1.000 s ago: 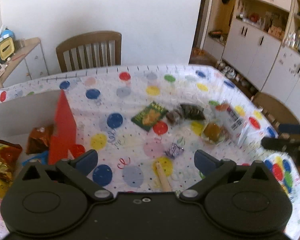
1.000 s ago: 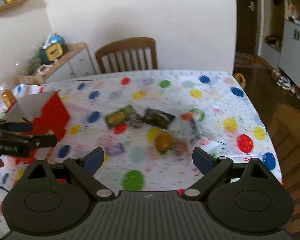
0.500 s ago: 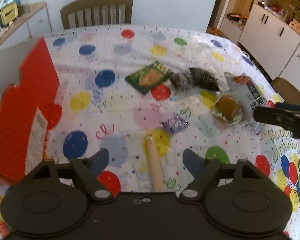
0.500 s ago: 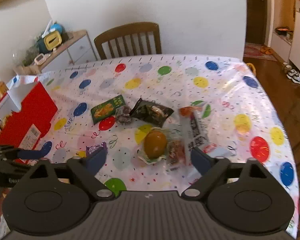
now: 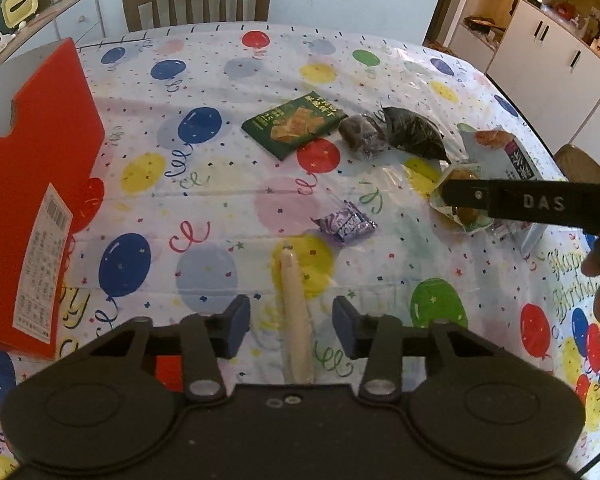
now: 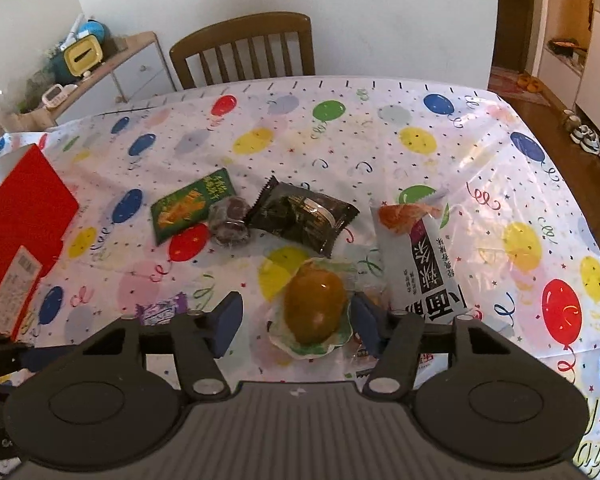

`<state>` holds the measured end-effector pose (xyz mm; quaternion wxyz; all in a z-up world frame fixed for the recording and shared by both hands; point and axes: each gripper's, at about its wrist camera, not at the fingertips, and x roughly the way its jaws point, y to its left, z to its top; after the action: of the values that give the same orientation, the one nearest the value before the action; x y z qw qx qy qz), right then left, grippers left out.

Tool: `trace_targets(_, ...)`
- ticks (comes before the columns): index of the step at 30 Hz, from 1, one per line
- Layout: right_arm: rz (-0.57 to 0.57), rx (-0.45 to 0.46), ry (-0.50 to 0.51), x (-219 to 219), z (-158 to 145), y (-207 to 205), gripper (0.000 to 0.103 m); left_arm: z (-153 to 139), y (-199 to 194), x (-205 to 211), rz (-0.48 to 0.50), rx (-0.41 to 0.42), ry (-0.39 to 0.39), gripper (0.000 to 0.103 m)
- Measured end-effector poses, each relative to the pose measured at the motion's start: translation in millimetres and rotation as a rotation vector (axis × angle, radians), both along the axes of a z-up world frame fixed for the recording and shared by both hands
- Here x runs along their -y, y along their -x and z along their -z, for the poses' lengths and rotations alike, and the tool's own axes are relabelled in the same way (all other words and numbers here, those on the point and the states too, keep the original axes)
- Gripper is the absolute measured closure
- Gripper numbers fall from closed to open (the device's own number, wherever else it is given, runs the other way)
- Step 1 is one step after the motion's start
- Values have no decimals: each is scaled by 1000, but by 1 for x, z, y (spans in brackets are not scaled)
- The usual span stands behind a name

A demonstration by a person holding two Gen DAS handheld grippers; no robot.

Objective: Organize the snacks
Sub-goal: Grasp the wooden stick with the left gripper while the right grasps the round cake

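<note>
Straddling cream sausage stick (image 5: 296,312) with spread left gripper (image 5: 287,326), spread right gripper (image 6: 296,322) around wrapped egg (image 6: 314,312); most snacks lie unsorted mid-table beside red box (image 5: 36,184)

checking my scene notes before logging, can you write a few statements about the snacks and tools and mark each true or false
1. The left tool straddles a pale stick-shaped snack, jaws open. True.
2. The right tool is shut on the black packet. False: it is open around the golden-brown round snack in clear wrap.
3. The green packet lies inside the red box. False: it lies on the tablecloth.
4. A small purple wrapped candy lies beyond the stick. True.
</note>
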<state>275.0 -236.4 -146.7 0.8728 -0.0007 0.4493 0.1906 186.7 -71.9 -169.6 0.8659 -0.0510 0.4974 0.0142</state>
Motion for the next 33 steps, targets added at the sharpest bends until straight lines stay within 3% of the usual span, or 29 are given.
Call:
trace_targets(4,4,-5,31,-4,6,-2,50,1,0,2,-2,11,-20,70)
trace_targets(6,5,-1,44,-5,8,-2,53,0,-1,2,-2,14,-19,85)
trace_targets(11,15,9,60,-4,9,-3,64,1,1,10,23,19,-47,95)
trace_targets(24,-6,10,52,-2,2,9,67,-4,3,4,6,12,-3,96)
trace_targets(33,-64,30,29,0,-22,37,67,-19,14,-6,-24,28,30,96)
